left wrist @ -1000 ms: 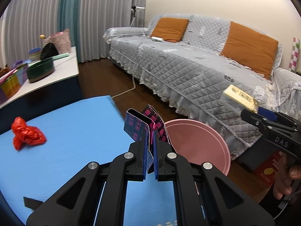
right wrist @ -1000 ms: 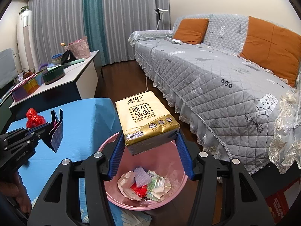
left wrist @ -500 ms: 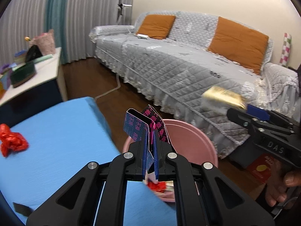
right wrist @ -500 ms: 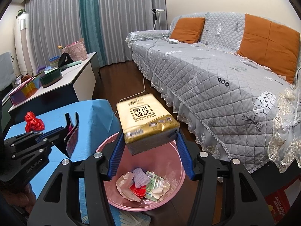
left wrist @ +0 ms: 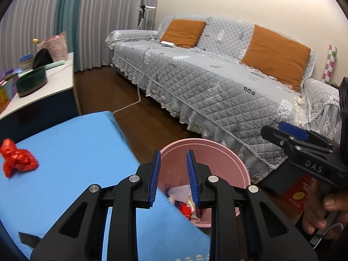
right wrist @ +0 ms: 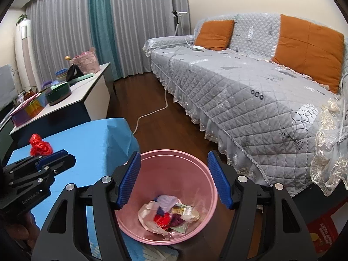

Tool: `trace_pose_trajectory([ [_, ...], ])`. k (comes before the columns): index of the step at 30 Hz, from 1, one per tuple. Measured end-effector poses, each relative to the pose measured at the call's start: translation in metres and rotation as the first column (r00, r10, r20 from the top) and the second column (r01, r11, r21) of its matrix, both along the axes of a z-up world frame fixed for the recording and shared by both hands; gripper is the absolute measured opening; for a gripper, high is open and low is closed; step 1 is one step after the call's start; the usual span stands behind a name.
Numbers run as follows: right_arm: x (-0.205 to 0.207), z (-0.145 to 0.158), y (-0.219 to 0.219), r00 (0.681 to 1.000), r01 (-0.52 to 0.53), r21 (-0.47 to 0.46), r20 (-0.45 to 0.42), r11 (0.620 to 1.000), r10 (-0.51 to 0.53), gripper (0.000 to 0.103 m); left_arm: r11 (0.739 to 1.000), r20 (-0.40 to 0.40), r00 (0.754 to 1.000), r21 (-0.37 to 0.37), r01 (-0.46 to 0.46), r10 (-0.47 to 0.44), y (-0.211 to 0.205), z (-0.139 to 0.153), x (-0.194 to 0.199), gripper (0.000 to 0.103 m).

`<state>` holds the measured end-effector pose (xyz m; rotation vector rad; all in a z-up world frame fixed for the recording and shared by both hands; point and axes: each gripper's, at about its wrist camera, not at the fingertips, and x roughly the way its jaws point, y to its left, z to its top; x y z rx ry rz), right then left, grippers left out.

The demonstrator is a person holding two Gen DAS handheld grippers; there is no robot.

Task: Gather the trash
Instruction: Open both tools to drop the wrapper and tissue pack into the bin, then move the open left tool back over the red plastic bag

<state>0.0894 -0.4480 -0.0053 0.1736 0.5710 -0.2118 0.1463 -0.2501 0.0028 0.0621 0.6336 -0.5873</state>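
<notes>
On the blue tabletop (left wrist: 82, 152) at far left, a crumpled red wrapper (left wrist: 16, 157) waits, well apart from both my tools. My left gripper (left wrist: 173, 174) hangs over the table's edge, jaws opening with nothing between them; below sits the pink bin (right wrist: 195, 167), paper and wrappers heaped in its bottom. My right gripper (right wrist: 174, 180) is poised directly above that bin, jaws also opening and empty. To finish the drop cleanly, I judge both should spread fully above the rim before swinging away, then the left should go for the red wrapper.
</notes>
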Motion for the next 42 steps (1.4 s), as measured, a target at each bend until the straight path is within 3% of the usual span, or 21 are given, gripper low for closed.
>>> trace_pose_trajectory([
  [6, 0.005, 0.007, 0.035, 0.997, -0.070, -0.020, 0.031, 0.997, 0.071, 0.063, 0.997, 0.015, 0.997, -0.020, -0.070, 0.071, 0.037, 0.011, 0.000, 0.025],
  [9, 0.009, 0.010, 0.055, 0.993, -0.110, -0.025, 0.045, 0.994, 0.111, 0.058, 0.994, 0.018, 0.994, -0.023, -0.106, 0.106, 0.056, 0.013, 0.002, 0.025],
  [12, 0.013, 0.012, 0.078, 0.985, -0.163, -0.021, 0.055, 0.986, 0.164, 0.050, 0.988, 0.017, 0.988, -0.027, -0.150, 0.151, 0.080, 0.014, 0.005, 0.025],
  [17, 0.023, 0.014, 0.123, 0.959, -0.275, -0.018, 0.062, 0.961, 0.276, 0.027, 0.973, 0.022, 0.973, -0.038, -0.227, 0.228, 0.122, 0.019, 0.006, 0.025],
  [30, 0.039, 0.012, 0.222, 0.864, -0.500, 0.005, 0.075, 0.866, 0.498, 0.017, 0.922, 0.067, 0.919, -0.030, -0.387, 0.388, 0.235, 0.064, 0.008, 0.025],
  [37, 0.043, 0.001, 0.269, 0.810, -0.586, 0.043, 0.059, 0.809, 0.583, 0.014, 0.927, 0.120, 0.923, 0.047, -0.372, 0.365, 0.276, 0.082, 0.024, 0.025],
  [42, 0.051, -0.021, 0.301, 0.779, -0.626, 0.067, 0.010, 0.777, 0.627, 0.014, 0.928, 0.142, 0.925, 0.074, -0.364, 0.352, 0.300, 0.080, 0.038, 0.025],
])
